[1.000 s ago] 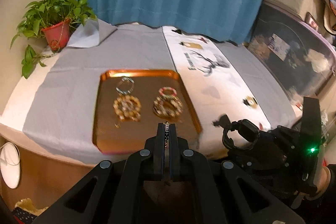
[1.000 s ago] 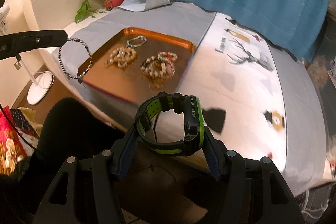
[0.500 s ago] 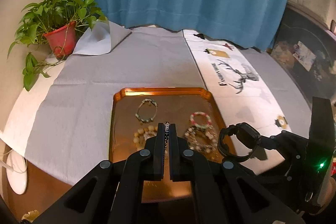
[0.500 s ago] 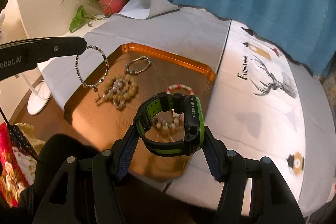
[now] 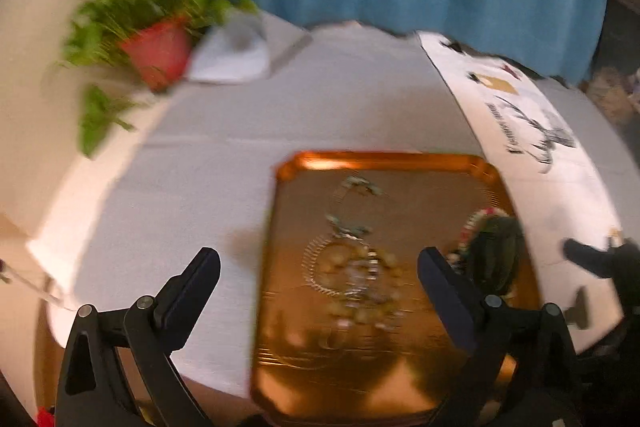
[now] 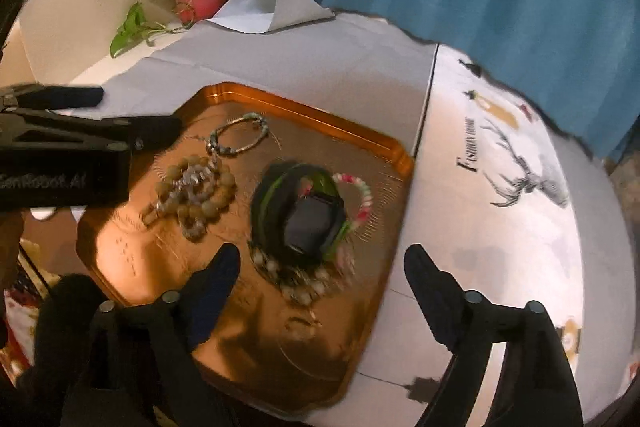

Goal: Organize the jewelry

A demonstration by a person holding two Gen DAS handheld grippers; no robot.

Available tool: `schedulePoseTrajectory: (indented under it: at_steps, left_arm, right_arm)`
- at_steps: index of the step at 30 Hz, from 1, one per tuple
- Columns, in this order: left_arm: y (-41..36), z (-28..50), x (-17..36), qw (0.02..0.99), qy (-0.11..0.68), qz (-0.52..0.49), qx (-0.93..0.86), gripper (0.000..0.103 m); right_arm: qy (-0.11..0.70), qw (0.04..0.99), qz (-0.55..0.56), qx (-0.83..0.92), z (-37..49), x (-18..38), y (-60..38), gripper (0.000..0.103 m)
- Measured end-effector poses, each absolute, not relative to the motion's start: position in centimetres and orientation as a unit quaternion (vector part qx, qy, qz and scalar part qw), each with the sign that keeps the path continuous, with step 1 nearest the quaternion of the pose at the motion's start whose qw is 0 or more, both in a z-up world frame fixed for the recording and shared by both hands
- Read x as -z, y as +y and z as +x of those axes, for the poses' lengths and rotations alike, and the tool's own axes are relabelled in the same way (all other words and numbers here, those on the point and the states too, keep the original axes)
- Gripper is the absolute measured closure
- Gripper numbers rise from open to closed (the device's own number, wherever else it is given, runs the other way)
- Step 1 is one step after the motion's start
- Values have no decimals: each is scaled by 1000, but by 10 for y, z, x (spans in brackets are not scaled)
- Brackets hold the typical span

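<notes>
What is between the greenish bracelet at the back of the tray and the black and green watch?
Nothing: in the right wrist view only bare copper tray separates the greenish bracelet from the watch.

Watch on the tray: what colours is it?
Black with green trim; the watch shows best in the right wrist view.

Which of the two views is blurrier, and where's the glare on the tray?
Left wrist view: heavily motion-blurred, plant and bracelets smeared. Right wrist view: sharper, only the watch is soft. Warm glare falls on the tray near its front-left corner; both views bulge with fisheye distortion.
</notes>
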State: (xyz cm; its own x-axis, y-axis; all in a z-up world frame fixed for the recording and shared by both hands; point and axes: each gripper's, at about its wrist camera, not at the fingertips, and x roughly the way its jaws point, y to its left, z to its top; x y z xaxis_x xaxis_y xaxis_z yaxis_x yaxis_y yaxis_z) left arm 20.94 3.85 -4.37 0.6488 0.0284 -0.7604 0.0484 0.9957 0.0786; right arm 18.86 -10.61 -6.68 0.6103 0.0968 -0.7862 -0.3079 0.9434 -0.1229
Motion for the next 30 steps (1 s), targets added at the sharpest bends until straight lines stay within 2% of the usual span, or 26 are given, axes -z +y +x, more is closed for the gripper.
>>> schedulePoseTrajectory:
  at_steps: [5,16,30]
  left_arm:
    - [31,171,43,902,423,88,-20,5]
    - [25,69,12,921,386,47,-13,4]
    - [16,14,-7,930,367,35,-13,4]
  right_arm:
    - [447,878,-131,-110,155,68,-118,18]
    - [406,900,-129,-90,60,45,-138,18]
    - [373,913,-138,-91,8,22,-139,18]
